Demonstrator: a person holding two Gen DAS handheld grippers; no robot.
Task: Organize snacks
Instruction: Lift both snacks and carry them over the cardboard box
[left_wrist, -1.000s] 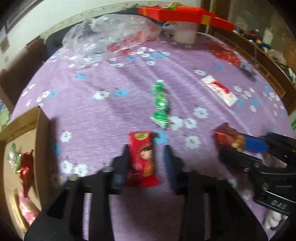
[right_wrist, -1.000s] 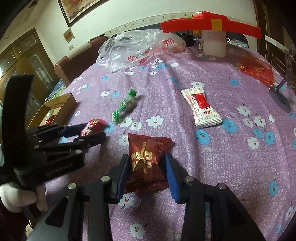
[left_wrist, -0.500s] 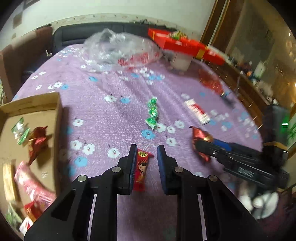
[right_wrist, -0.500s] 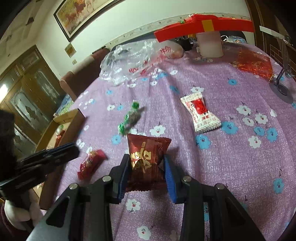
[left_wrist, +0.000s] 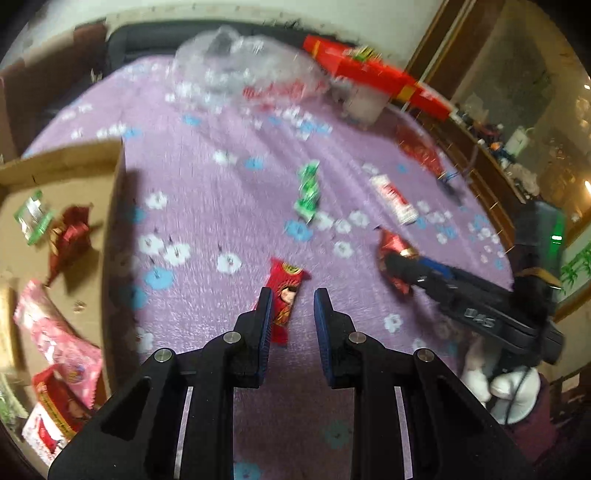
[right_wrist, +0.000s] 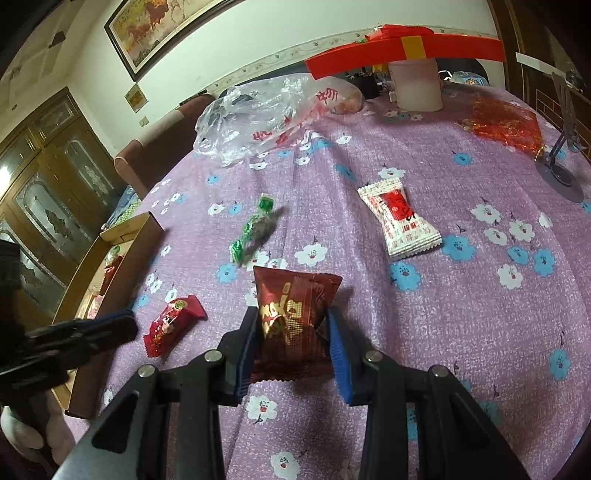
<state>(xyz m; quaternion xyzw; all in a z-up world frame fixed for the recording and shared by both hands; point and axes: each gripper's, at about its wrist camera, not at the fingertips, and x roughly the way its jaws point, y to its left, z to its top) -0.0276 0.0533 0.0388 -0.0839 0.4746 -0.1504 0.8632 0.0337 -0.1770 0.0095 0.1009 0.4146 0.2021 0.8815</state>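
Note:
My right gripper (right_wrist: 291, 314) is shut on a dark red snack packet (right_wrist: 291, 321), held just above the purple flowered cloth; the left wrist view shows that packet (left_wrist: 393, 243) at the right gripper's tips. My left gripper (left_wrist: 293, 293) has its jaws drawn close together with nothing between them. A small red candy (left_wrist: 286, 280) lies flat on the cloth just past its left finger. In the right wrist view that red candy (right_wrist: 173, 325) lies free beside the left gripper (right_wrist: 125, 326). An open cardboard box (left_wrist: 118, 184) with several snacks inside sits at the left.
A green twist candy (right_wrist: 253, 229) and a white-and-red packet (right_wrist: 400, 221) lie mid-table. At the back are a clear plastic bag (right_wrist: 258, 118), a white mug (right_wrist: 417, 86) under a long red box (right_wrist: 406, 48), red foil (right_wrist: 506, 125) and a small stand (right_wrist: 561, 173).
The left jaws stood wide around the red candy and have closed. The left gripper has drawn back toward the box; the candy stays on the cloth. The right gripper has kept its packet and place.

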